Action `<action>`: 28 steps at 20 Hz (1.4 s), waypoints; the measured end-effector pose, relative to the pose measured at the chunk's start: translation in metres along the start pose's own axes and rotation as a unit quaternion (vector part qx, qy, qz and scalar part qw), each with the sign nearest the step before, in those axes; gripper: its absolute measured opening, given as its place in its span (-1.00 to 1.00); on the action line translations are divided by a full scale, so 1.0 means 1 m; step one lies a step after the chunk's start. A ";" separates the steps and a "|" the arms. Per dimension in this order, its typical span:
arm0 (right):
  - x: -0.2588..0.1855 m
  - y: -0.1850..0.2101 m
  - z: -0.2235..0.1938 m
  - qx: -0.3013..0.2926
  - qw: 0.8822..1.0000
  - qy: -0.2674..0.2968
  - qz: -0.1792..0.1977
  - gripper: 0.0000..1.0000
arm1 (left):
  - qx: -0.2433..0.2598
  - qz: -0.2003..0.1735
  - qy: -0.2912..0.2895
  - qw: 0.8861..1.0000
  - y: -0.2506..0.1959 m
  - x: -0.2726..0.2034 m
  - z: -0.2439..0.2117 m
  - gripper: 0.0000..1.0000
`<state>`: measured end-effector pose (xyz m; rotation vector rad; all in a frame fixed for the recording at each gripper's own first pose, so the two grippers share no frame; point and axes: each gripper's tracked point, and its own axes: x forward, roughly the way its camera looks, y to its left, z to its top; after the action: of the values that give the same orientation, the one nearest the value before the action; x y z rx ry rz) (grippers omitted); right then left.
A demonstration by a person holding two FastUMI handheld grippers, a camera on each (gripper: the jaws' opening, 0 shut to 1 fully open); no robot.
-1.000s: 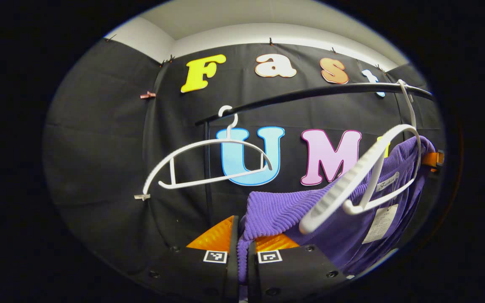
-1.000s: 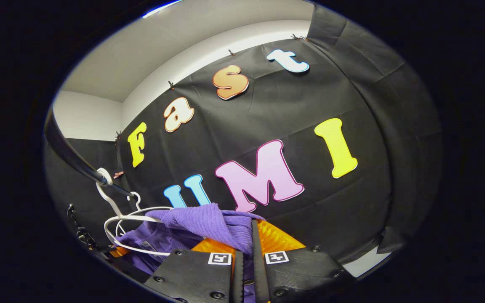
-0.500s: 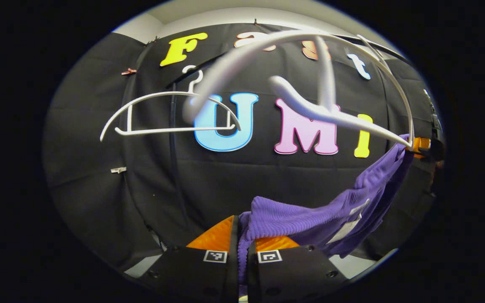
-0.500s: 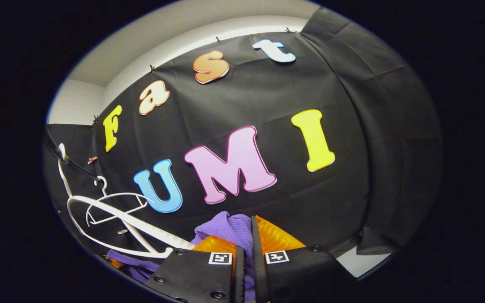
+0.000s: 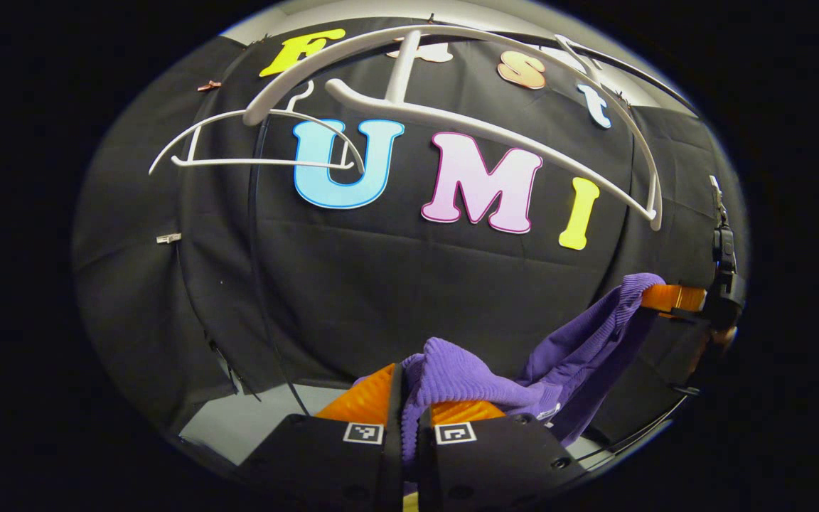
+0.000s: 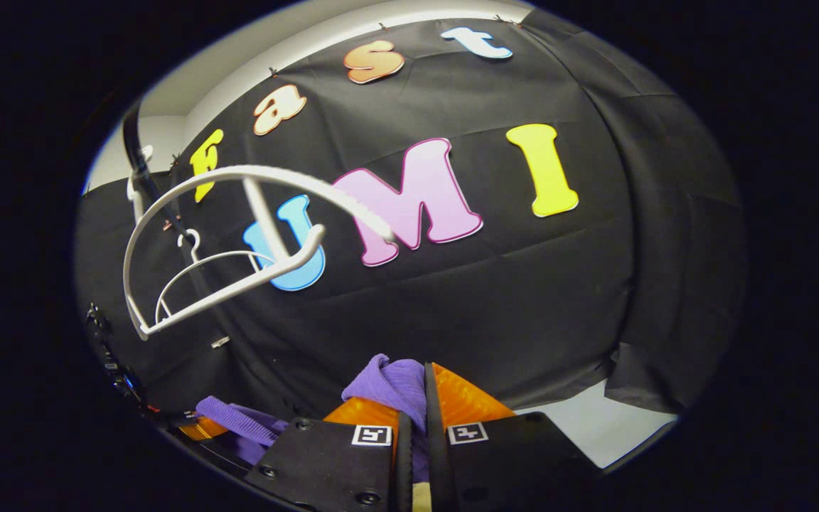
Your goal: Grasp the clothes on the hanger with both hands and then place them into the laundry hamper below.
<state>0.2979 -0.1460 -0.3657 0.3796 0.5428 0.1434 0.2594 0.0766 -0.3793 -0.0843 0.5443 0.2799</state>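
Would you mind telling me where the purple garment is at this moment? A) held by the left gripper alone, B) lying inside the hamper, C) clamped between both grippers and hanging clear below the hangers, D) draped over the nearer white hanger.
C: the purple garment stretches from the left gripper to the right gripper, each shut on a bunch of it, while the nearer white hanger hangs bare above.

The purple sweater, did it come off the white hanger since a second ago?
Yes. The purple sweater now hangs below the bare white hanger, pulled down and clear of it, pinched in the left gripper and right gripper.
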 end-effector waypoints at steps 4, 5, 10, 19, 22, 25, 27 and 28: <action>-0.008 0.036 -0.029 -0.017 0.998 0.038 0.044 -0.72 | -0.008 -0.012 0.009 1.000 -0.012 -0.012 -0.006 -0.75; -0.009 0.044 -0.036 -0.019 0.997 0.048 0.055 -0.71 | -0.009 -0.016 0.012 1.000 -0.015 -0.014 -0.007 -0.76; -0.026 0.090 -0.077 -0.010 0.989 0.100 0.106 -0.72 | -0.027 -0.036 0.043 0.998 -0.034 -0.023 -0.027 -0.75; -0.062 0.122 -0.154 -0.034 0.964 0.223 0.142 -0.72 | -0.078 -0.038 0.176 0.981 -0.049 -0.033 -0.085 -0.76; -0.066 0.117 -0.175 -0.018 0.957 0.262 0.120 -0.71 | -0.092 -0.034 0.225 0.969 -0.049 -0.030 -0.106 -0.76; -0.072 0.112 -0.201 -0.006 0.947 0.307 0.098 -0.70 | -0.119 -0.025 0.271 0.955 -0.042 -0.035 -0.131 -0.74; -0.075 0.105 -0.217 -0.005 0.939 0.335 0.083 -0.71 | -0.132 -0.021 0.304 0.943 -0.041 -0.037 -0.146 -0.75; -0.077 0.100 -0.223 -0.008 0.935 0.348 0.073 -0.71 | -0.137 -0.017 0.317 0.938 -0.039 -0.037 -0.154 -0.75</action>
<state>0.1117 -0.0020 -0.4663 0.3487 1.2142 0.4355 0.1634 0.0064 -0.4907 -0.4656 1.1432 0.2933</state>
